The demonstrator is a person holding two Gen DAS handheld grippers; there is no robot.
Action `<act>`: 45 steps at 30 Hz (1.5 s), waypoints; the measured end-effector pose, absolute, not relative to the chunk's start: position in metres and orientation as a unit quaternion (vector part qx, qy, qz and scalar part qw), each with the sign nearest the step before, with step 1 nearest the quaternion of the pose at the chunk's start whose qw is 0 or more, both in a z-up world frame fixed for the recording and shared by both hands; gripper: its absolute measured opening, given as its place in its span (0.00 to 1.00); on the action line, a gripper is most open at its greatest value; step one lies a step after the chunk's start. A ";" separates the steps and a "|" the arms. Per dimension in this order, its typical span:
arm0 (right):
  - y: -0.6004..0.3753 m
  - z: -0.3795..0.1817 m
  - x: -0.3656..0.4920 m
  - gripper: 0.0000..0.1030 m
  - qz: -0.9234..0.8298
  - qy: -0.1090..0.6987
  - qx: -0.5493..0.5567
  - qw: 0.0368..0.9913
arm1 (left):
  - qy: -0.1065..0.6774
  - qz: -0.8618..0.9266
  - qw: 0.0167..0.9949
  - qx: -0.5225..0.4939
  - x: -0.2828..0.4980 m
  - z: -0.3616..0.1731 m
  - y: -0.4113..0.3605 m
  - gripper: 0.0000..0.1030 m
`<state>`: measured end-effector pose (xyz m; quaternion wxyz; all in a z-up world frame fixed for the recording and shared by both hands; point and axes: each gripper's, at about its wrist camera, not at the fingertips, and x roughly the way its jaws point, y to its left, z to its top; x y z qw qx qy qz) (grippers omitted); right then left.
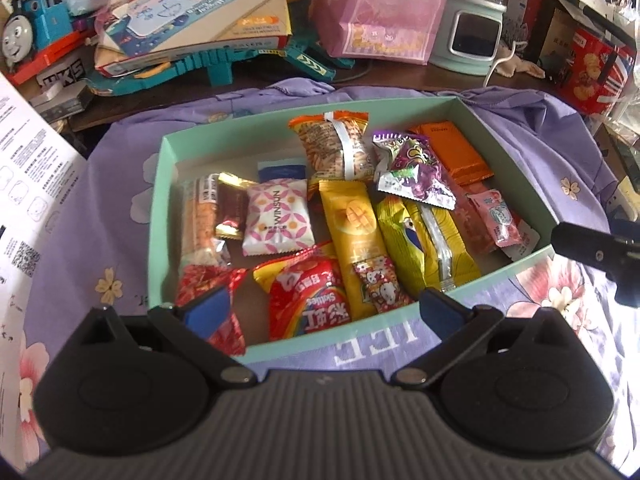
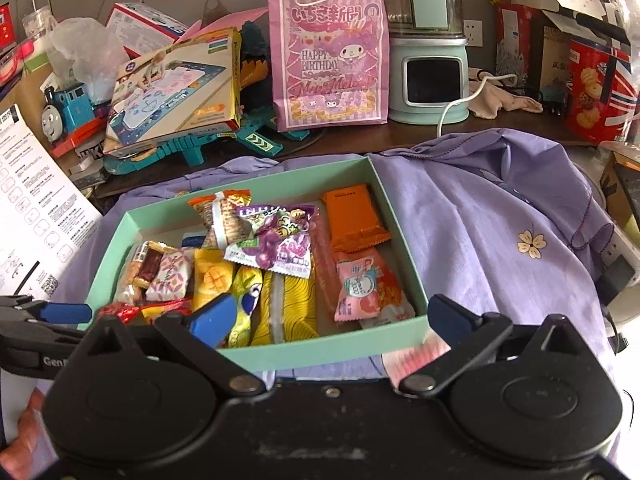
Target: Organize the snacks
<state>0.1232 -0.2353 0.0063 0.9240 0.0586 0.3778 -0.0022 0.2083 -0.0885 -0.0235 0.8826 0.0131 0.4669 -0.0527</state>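
A mint-green box (image 1: 157, 216) sits on a purple floral cloth and holds several snack packets. Among them are a red Skittles bag (image 1: 304, 300), a yellow mango bar (image 1: 352, 224), a purple grape candy bag (image 1: 412, 172) and an orange packet (image 1: 452, 152). My left gripper (image 1: 322, 312) hangs open over the box's near wall with nothing between its blue pads. My right gripper (image 2: 330, 318) is open too, over the near right part of the box (image 2: 320, 350), and grips nothing. The orange packet (image 2: 352, 216) and a pink packet (image 2: 356, 284) lie ahead of it.
Behind the box stand a pink birthday bag (image 2: 328, 60), a toy box (image 2: 176, 92), a blue toy train (image 2: 64, 108) and a mint appliance (image 2: 428, 76). A red cookie tin (image 2: 596, 96) is at the right. A white printed sheet (image 2: 36, 208) leans at the left.
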 end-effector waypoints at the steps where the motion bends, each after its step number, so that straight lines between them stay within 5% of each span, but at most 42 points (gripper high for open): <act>1: -0.235 0.008 0.120 1.00 -0.001 0.378 0.059 0.924 | 0.466 -0.052 0.883 0.011 0.205 -0.021 -0.087 1.00; 21: -0.200 0.017 0.045 1.00 0.003 0.417 0.039 0.908 | 0.445 -0.035 0.894 0.024 0.114 -0.008 -0.048 1.00; 45: -0.180 -0.015 0.041 1.00 0.012 0.468 0.018 0.884 | 0.468 -0.012 0.883 0.027 0.106 -0.032 -0.032 1.00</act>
